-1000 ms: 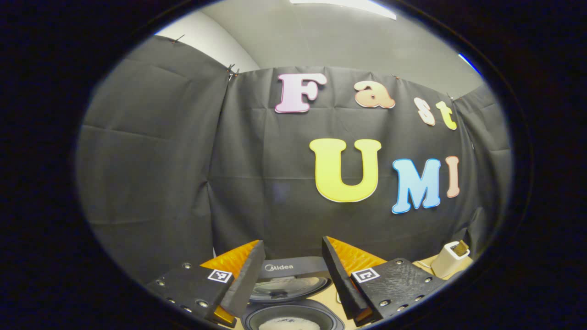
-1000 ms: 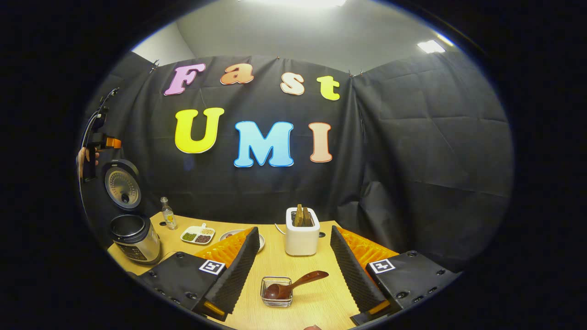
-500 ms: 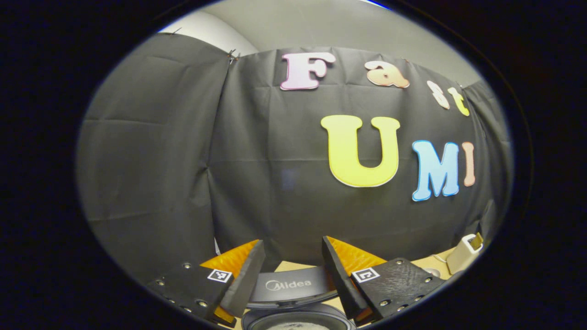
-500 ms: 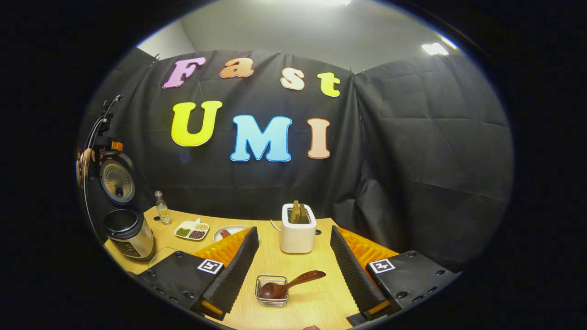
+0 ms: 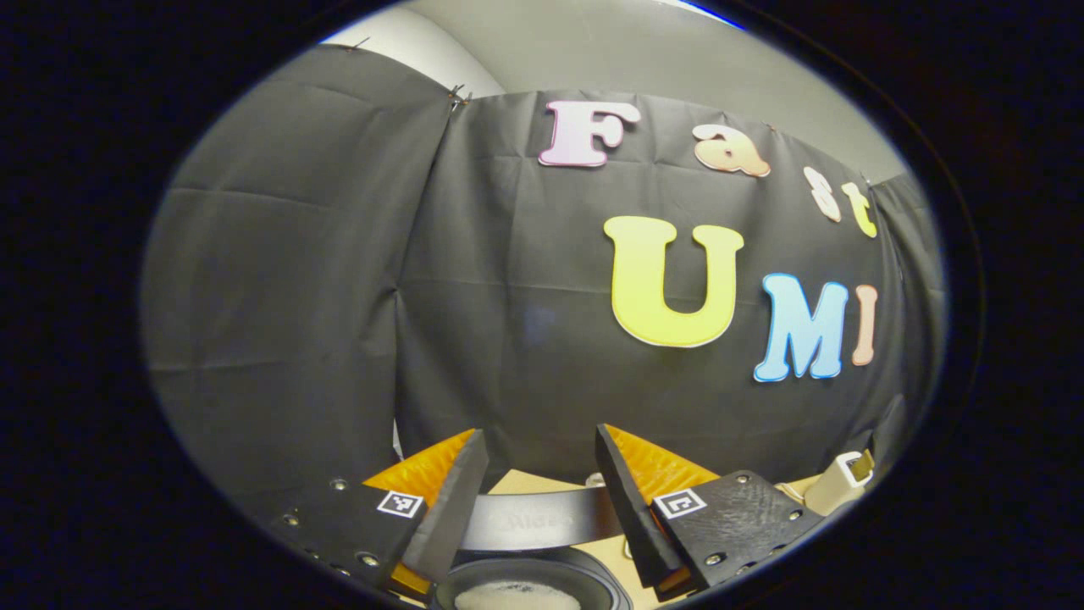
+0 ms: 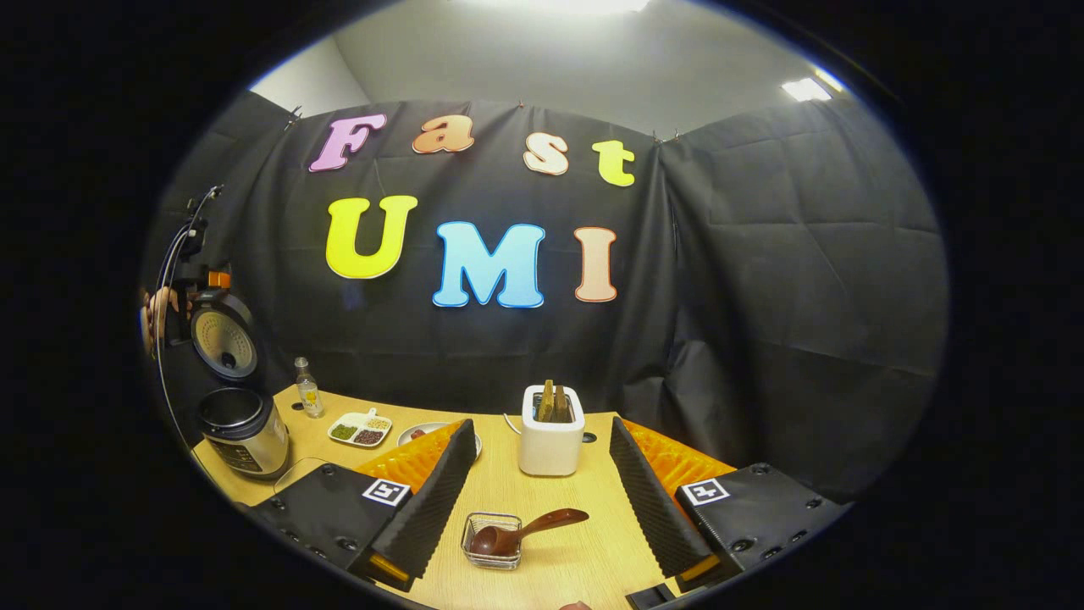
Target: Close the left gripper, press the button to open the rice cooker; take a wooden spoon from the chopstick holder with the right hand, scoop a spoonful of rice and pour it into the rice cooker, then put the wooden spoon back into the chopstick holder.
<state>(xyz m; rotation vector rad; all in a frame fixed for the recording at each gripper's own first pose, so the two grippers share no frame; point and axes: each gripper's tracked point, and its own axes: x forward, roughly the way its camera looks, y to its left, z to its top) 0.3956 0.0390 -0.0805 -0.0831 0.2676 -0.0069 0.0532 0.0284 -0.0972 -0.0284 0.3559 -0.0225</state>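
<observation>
Between right hand-held gripper (image 6: 538, 440) fingers, wooden spoon (image 6: 521, 534)

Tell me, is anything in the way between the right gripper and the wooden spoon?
Nothing visible. The wooden spoon lies in a small wire basket on bare table, straight ahead between the open fingers of the right gripper.

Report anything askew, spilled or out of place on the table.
Nothing spilled. The wooden spoon lies tilted in the wire holder, handle overhanging its rim. The rice cooker lid stands open, as the task needs.
</observation>
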